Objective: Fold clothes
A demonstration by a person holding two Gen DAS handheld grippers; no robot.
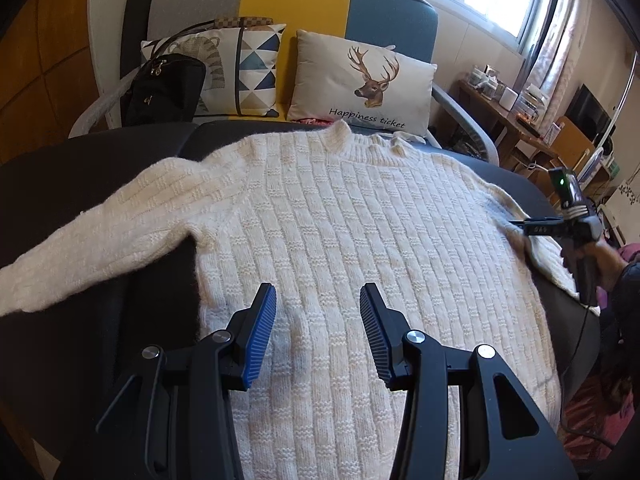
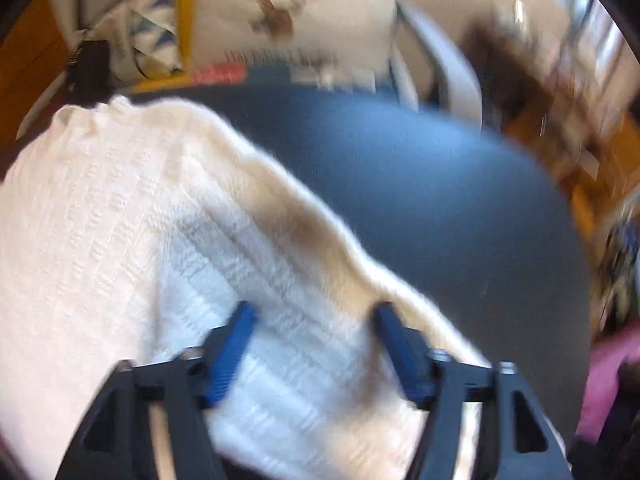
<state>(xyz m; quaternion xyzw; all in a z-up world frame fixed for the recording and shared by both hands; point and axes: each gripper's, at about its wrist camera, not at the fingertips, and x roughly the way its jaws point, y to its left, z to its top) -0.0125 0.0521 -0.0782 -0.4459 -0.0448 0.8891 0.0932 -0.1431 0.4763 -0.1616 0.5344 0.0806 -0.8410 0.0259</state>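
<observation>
Two grippers work over one cream knit sweater [image 1: 340, 220], which lies face up on a dark surface [image 1: 72, 184] and fills the middle of the left wrist view, one sleeve stretching to the left edge. At the bottom centre the left gripper [image 1: 318, 312] hovers over the hem, its jaws apart with nothing clamped. At the right edge a hand [image 1: 600, 264] holds the right gripper [image 1: 520, 224] at the other sleeve. In the blurred right wrist view that gripper [image 2: 312, 320] stands wide, released, above the sleeve. Two pillows [image 1: 360, 80] sit at the top.
</observation>
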